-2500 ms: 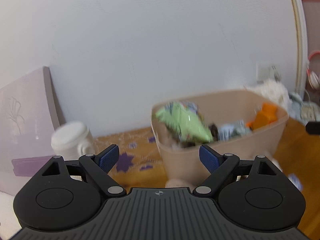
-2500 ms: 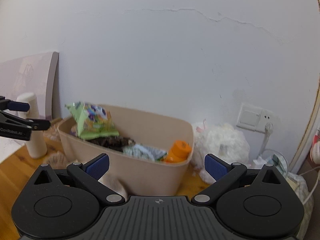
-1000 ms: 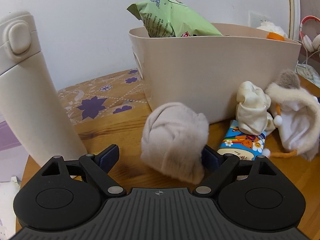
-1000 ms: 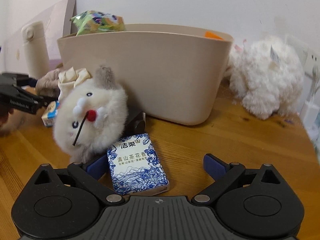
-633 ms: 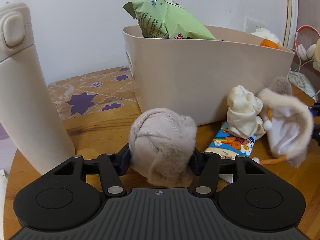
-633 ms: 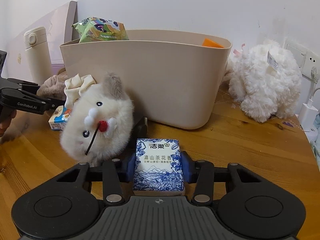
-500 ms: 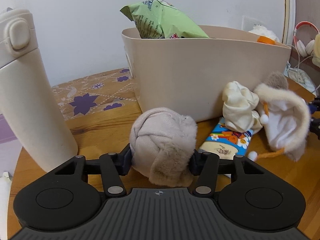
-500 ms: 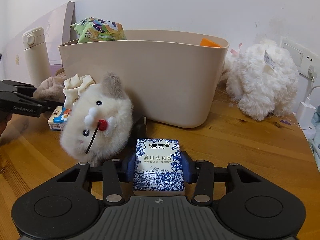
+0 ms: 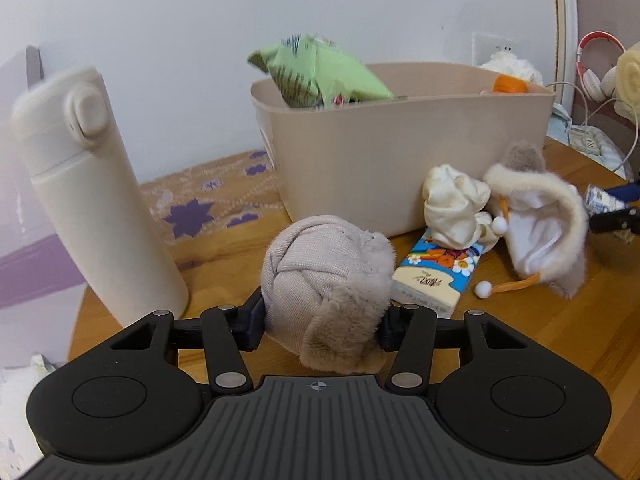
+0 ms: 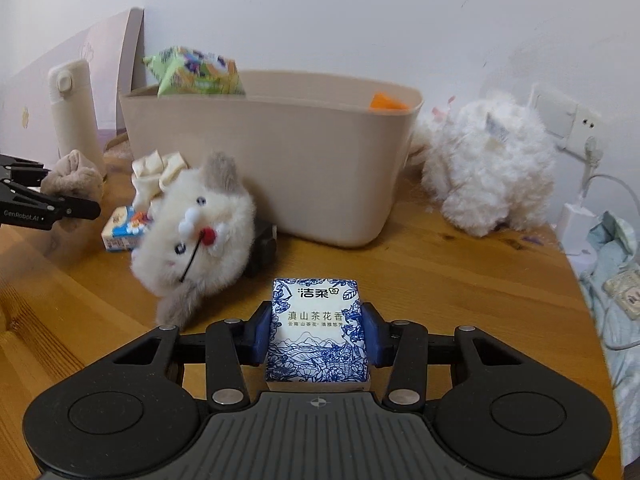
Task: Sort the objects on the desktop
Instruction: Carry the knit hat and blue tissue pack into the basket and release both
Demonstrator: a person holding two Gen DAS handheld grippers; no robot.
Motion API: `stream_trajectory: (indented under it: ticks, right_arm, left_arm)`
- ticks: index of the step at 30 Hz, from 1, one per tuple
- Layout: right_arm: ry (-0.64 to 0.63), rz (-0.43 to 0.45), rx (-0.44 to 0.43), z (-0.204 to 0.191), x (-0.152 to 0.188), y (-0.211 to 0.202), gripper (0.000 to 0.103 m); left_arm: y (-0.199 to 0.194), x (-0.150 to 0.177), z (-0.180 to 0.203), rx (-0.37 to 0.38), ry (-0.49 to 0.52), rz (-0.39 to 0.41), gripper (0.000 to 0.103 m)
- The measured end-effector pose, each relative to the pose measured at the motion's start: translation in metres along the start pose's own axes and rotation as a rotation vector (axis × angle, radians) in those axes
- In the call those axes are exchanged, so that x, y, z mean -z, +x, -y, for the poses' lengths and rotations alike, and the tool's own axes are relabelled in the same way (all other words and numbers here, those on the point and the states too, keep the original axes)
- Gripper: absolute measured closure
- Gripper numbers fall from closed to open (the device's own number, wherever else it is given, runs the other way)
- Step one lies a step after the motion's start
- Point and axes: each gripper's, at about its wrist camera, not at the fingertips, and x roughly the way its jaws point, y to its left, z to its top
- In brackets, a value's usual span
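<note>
The left gripper (image 9: 322, 322) clamps the rolled beige sock bundle (image 9: 326, 288) and the right gripper (image 10: 316, 334) pinches the blue-and-white tissue pack (image 10: 316, 332), both likely bound for the far beige bin (image 10: 280, 168).

Soft even daylight, fisheye-bent edges, slight motion blur.

Wall socket (image 10: 568, 120) at 2 o'clock w/ a white plug (image 10: 592, 148) in it, cable (image 10: 612, 184) hanging down to a white adapter (image 10: 576, 224). Pink-white headphones (image 9: 598, 68) hang at 2 o'clock in left view. Lilac board (image 10: 60, 76) leans on wall, 10 o'clock. Patterned mat (image 9: 208, 200) lies on table (image 10: 440, 280).
</note>
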Motion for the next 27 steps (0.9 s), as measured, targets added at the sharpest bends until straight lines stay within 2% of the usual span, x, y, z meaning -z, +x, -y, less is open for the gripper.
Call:
stream_trajectory:
  ticks: [4, 8, 16, 22, 27]
  right_arm:
    - [-0.010, 0.049, 0.022, 0.003, -0.010, -0.018, 0.060]
    - [0.026, 0.050, 0.031, 0.011, -0.023, -0.027, 0.060]
    - [0.044, 0.119, 0.045, 0.020, -0.056, -0.049, 0.060]
    - [0.034, 0.189, 0.049, 0.023, -0.091, -0.054, 0.060]
    - [0.041, 0.234, 0.046, 0.028, -0.119, -0.049, 0.060]
  left_arm:
    - [-0.015, -0.009, -0.001, -0.006, 0.018, 0.036, 0.050]
    - [-0.031, -0.023, 0.000, -0.009, 0.024, 0.083, 0.050]
    - [-0.061, -0.067, 0.009, -0.002, 0.042, 0.193, 0.050]
    - [-0.060, -0.104, 0.017, -0.010, 0.034, 0.235, 0.050]
    - [-0.044, -0.129, 0.033, -0.014, 0.060, 0.223, 0.050]
